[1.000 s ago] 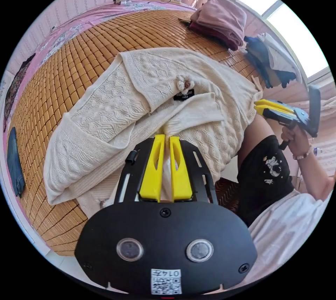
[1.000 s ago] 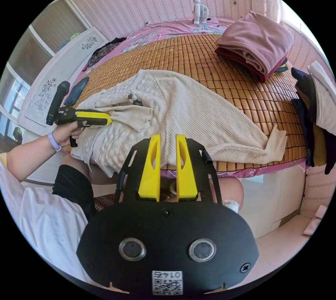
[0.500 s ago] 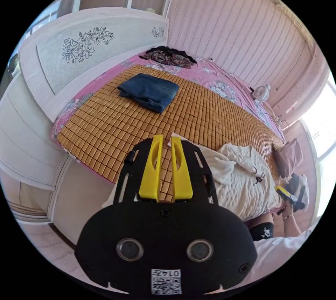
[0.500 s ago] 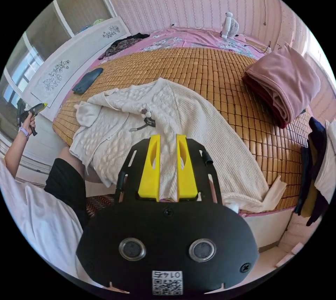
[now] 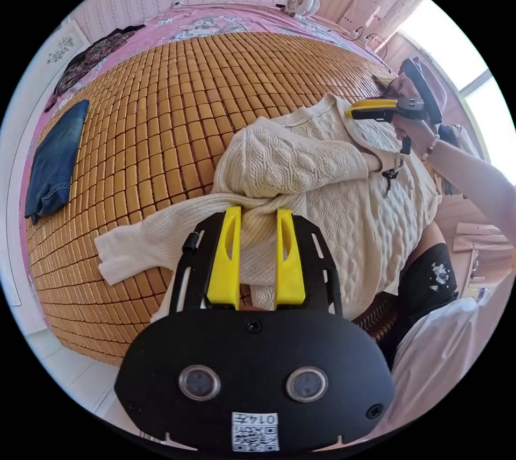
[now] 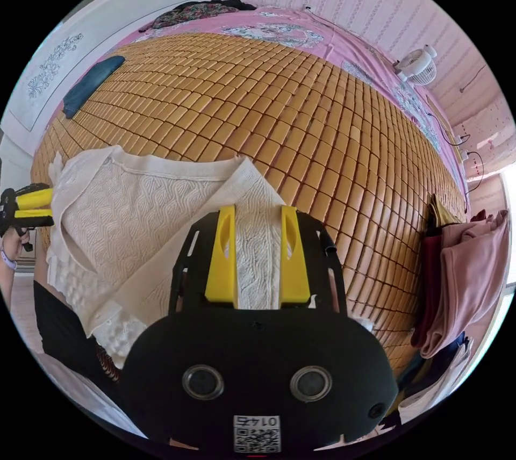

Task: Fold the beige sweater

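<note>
The beige cable-knit sweater (image 5: 333,186) lies rumpled on the bamboo mat near the bed's edge, one sleeve (image 5: 145,239) stretched out flat. My left gripper (image 5: 258,211) stands open just over the bunched sleeve and shoulder, with knit showing between its jaws. In the right gripper view the sweater (image 6: 134,207) spreads to the left. My right gripper (image 6: 258,211) is open over a strip of its knit near the neckline. A hand holds the right gripper (image 5: 371,108) over the sweater's far side. At that view's left edge the left gripper (image 6: 29,205) shows its jaws apart.
The bamboo mat (image 6: 301,121) covers the bed, with folded blue jeans (image 5: 54,159) far off. A small white fan (image 6: 416,65) and cables sit at the back. A folded pink pile (image 6: 473,272) lies to the right. The person's white shirt and black shorts (image 5: 430,288) are beside the bed.
The left gripper, off beside the bed half a second ago, is back over the sweater. The right one now hangs close above it. Both pairs of jaws stand wider apart. A sleeve lies stretched out.
</note>
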`<action>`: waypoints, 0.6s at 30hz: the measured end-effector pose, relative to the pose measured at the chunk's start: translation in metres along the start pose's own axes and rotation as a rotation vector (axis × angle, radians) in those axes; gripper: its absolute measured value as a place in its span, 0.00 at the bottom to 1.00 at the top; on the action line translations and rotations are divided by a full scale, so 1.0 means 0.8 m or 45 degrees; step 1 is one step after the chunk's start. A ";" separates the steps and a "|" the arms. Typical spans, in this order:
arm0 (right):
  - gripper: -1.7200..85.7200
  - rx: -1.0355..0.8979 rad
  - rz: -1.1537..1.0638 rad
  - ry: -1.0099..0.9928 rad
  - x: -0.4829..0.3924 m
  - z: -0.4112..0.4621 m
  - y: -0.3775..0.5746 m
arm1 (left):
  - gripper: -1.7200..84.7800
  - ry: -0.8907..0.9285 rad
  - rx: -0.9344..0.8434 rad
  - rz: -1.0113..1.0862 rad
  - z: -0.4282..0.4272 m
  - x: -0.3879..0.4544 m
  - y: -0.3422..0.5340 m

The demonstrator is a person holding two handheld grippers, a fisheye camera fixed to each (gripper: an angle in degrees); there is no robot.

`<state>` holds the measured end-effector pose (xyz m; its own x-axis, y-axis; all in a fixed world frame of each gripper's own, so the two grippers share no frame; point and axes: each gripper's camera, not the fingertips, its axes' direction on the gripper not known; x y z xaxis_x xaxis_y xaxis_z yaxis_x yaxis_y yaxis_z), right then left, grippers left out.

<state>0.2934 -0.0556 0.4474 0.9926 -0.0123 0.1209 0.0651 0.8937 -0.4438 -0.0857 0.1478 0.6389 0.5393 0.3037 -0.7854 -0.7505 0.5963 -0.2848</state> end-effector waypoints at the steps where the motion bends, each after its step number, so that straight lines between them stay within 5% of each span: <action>1: 0.13 0.013 0.015 -0.033 0.005 0.005 -0.004 | 0.13 0.054 -0.008 -0.022 -0.004 -0.014 -0.001; 9: 0.05 0.142 0.013 0.020 0.048 -0.035 -0.057 | 0.06 0.038 0.186 -0.093 -0.114 -0.095 0.005; 18: 0.10 0.153 0.338 -0.036 0.114 -0.052 -0.060 | 0.09 -0.139 0.300 -0.654 -0.157 -0.256 0.031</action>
<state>0.3853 -0.1183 0.4432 0.9699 0.2404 0.0401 -0.2110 0.9107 -0.3552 -0.2630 0.0072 0.7238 0.8578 -0.0014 -0.5139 -0.2831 0.8333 -0.4748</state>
